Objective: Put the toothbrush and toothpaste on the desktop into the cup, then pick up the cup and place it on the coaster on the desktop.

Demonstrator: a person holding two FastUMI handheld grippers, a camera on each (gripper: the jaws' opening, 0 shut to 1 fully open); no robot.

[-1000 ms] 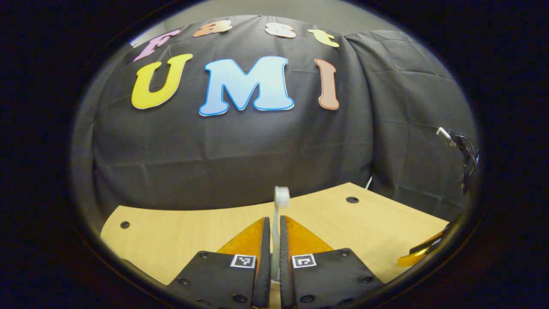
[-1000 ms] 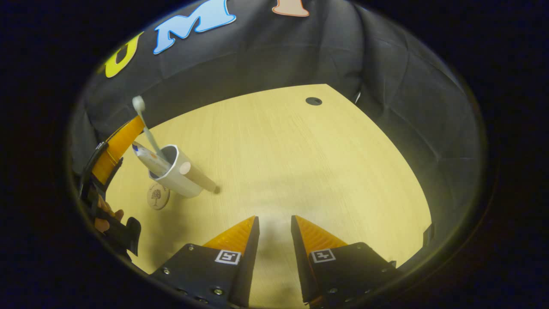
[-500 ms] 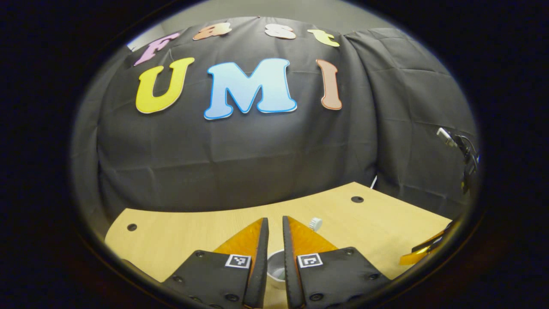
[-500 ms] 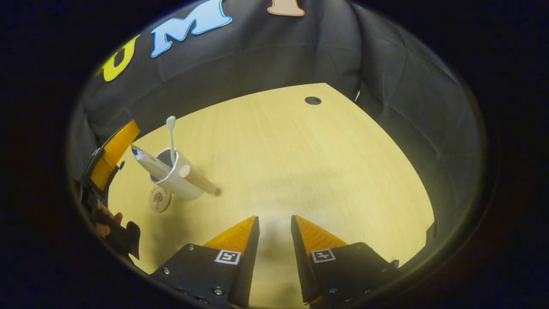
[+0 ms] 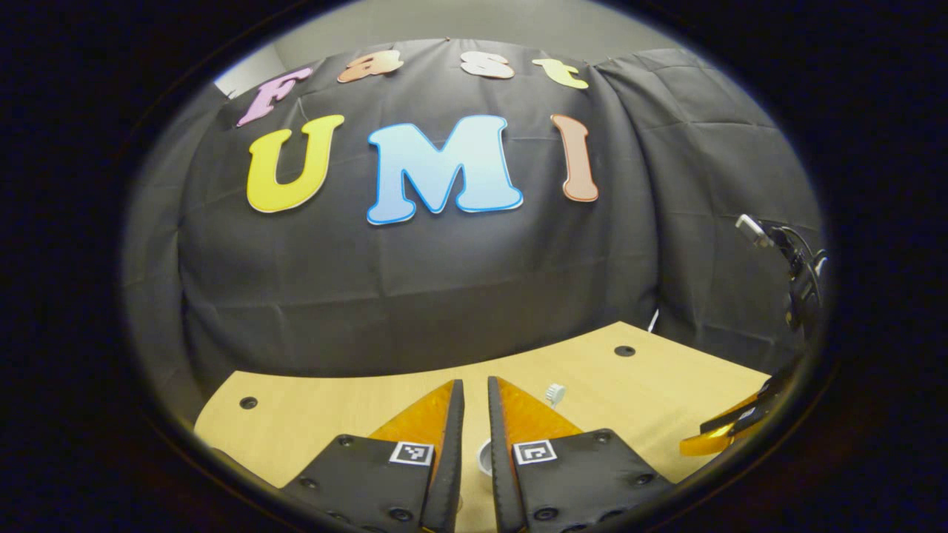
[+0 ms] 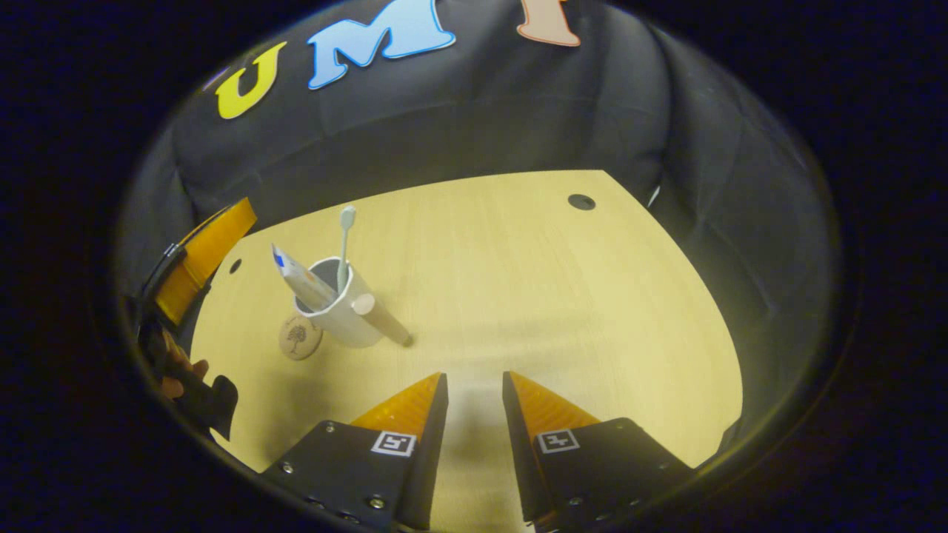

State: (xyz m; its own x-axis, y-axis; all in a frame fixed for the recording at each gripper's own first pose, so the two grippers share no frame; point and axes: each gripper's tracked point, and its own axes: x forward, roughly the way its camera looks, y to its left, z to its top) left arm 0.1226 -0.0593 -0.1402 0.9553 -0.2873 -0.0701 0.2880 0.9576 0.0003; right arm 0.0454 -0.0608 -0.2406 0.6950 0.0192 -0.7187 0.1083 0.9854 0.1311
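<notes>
Now that our left gripper (image 5: 474, 414) has let go of the toothbrush (image 6: 344, 244) and drawn back, its jaws stand a narrow slit apart, holding nothing. We see the brush standing in the cup (image 6: 341, 311) beside the toothpaste (image 6: 300, 277), so we judge the loading done and the carry to the coaster (image 6: 300, 338) next. The cup sits just below and beyond our left fingertips, the coaster touching its near-left side; our right gripper (image 6: 474, 414), slightly open and empty, hovers well to its right.

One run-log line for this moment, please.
stage: loading done | white cup with stick handle: holds white toothbrush and toothpaste tube, beside round wooden coaster | left tool: empty | right tool: open, empty | next: cup to coaster
</notes>
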